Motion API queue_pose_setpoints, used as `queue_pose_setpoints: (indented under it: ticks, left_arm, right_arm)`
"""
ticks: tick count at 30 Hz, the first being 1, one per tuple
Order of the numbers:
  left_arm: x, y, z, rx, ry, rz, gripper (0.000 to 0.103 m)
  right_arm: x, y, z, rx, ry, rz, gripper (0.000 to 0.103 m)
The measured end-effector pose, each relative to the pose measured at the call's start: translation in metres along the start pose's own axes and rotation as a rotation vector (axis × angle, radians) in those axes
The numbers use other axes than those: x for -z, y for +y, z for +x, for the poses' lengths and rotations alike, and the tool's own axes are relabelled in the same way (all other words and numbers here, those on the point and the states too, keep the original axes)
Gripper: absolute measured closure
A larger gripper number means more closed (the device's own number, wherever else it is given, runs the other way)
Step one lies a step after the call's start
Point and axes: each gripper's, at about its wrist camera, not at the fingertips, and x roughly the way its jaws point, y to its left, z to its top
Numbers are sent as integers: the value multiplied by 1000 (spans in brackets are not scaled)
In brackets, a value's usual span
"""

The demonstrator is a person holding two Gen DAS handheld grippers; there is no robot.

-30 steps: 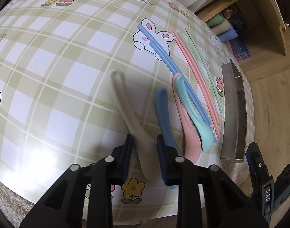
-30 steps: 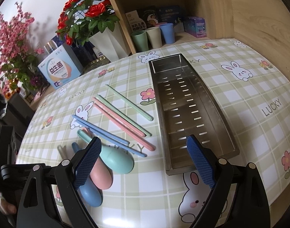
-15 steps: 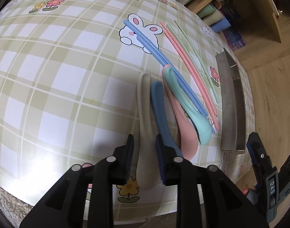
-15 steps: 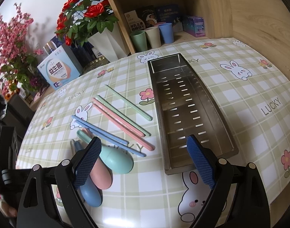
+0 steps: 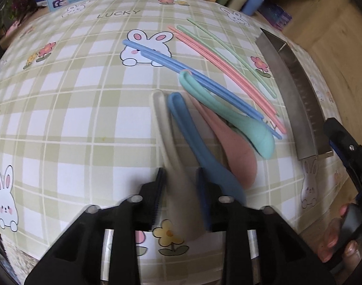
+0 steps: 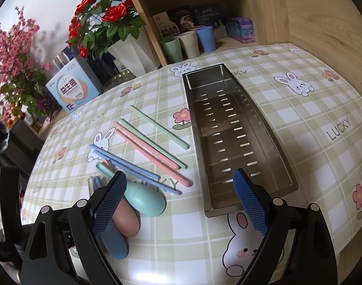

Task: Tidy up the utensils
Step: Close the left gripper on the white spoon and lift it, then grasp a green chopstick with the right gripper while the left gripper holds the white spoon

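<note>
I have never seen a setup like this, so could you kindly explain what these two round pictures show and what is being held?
No robot here: a person holds a two-finger tool in each hand, each carrying a fisheye camera looking along its fingers.

The left view shows the left tool closed around the bowl end of a beige plastic spoon. Beside it lie a blue plastic spoon, a pink plastic spoon and a mint-green plastic spoon on the checked bunny tablecloth.

The right view shows the right tool, open and holding nothing, above the table edge. Ahead are coloured plastic chopsticks and a slotted steel tray with nothing inside.
</note>
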Motion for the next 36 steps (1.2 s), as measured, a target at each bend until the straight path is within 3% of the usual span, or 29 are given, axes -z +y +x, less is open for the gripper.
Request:
queue_pose_setpoints:
  ticks: [2,7,14,23,26,32,36]
  left_arm:
    - [-2,8,-3,3,-15,-29,86]
    - [-4,15,-15,-53,-72,15,100]
    - [1,24,-15,-24,-50,27,97]
    - [-5,29,-11,-66,-46,43,91]
    - [-9,37,-4,-45,-20,32,91]
    - [-11,33,-4,-57,-54,90,95]
    - [-11,40,-7,-45,-91,47,95]
  right_arm:
    - [-1,0,-2,2,-7,-2,15]
    - [-1,-1,-3,7,-7,5,15]
    - [0,8,-4,2,-2,-21,15]
    - [1,8,-3,8,10,-24,15]
    - [1,9,-1,8,15,-31,15]
    - [1,10,1,12,25,-33,15]
    - [0,9,0,-15,28,-44,15]
